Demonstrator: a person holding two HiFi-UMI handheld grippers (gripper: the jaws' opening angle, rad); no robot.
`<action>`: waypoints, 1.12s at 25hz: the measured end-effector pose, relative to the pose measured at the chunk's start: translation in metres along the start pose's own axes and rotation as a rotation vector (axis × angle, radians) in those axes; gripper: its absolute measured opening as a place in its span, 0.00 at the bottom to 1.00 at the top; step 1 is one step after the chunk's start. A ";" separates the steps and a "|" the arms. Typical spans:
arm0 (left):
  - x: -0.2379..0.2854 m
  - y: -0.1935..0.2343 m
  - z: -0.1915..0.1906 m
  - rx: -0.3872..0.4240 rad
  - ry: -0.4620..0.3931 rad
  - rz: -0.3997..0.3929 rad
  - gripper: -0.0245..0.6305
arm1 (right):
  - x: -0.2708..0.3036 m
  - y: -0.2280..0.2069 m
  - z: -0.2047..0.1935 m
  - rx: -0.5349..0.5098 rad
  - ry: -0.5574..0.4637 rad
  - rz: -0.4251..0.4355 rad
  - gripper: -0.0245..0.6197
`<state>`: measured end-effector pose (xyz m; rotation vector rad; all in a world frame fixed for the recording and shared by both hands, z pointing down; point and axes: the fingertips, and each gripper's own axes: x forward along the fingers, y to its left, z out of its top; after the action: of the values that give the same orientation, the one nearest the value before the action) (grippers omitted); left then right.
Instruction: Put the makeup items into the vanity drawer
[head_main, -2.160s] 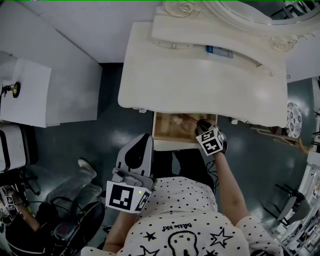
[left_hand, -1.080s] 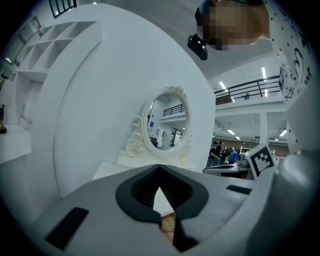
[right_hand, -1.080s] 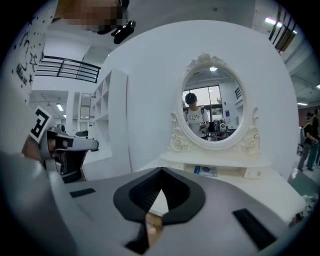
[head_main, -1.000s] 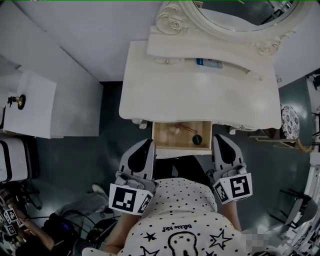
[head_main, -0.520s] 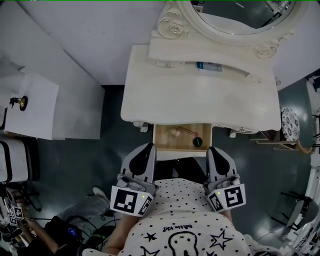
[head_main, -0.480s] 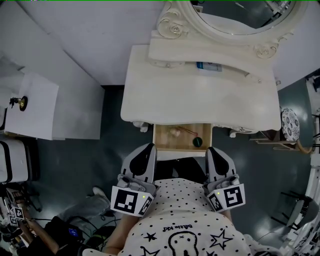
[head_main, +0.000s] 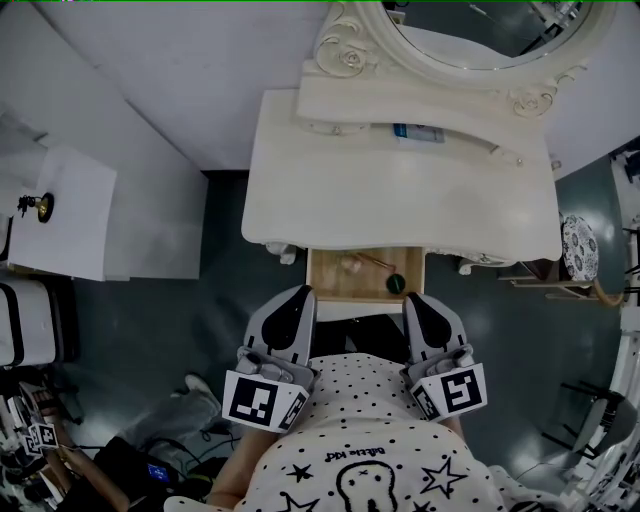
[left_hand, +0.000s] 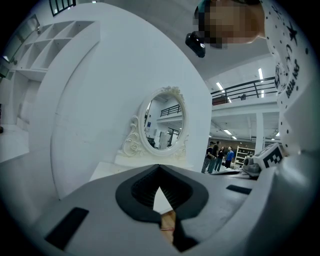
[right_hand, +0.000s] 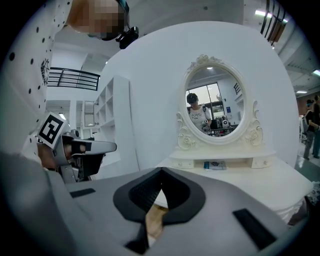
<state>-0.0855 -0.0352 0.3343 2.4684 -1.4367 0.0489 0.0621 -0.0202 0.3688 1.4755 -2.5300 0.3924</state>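
The vanity's wooden drawer (head_main: 330, 278) stands pulled out under the white tabletop (head_main: 400, 195). Inside lie a pale pinkish item (head_main: 349, 265), a thin stick (head_main: 377, 262) and a dark green round item (head_main: 396, 284). My left gripper (head_main: 300, 294) hovers at the drawer's front left corner, shut and empty. My right gripper (head_main: 414, 299) is at the front right corner, also shut with nothing in it. In the left gripper view the jaws (left_hand: 162, 212) meet over a sliver of wood. The right gripper view shows its jaws (right_hand: 152, 212) closed the same way.
A blue-labelled flat item (head_main: 414, 132) lies on the vanity's shelf below the oval mirror (head_main: 480, 35). A white cabinet (head_main: 55, 210) stands to the left and a patterned round stool (head_main: 576, 240) to the right. Cables and equipment crowd the floor at lower left.
My right gripper has come back out of the drawer and slid left toward its front right corner. The left gripper has stayed put.
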 end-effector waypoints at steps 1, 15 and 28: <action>0.000 0.000 0.000 0.000 0.001 -0.001 0.03 | 0.001 0.000 0.000 0.000 0.001 0.000 0.05; -0.001 0.007 0.000 -0.009 0.002 -0.001 0.03 | 0.007 0.005 -0.001 0.001 0.015 0.005 0.05; -0.002 0.011 0.000 -0.013 -0.001 0.013 0.03 | 0.012 0.006 -0.001 -0.001 0.022 0.015 0.05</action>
<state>-0.0962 -0.0390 0.3361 2.4491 -1.4490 0.0402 0.0512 -0.0275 0.3725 1.4448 -2.5258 0.4075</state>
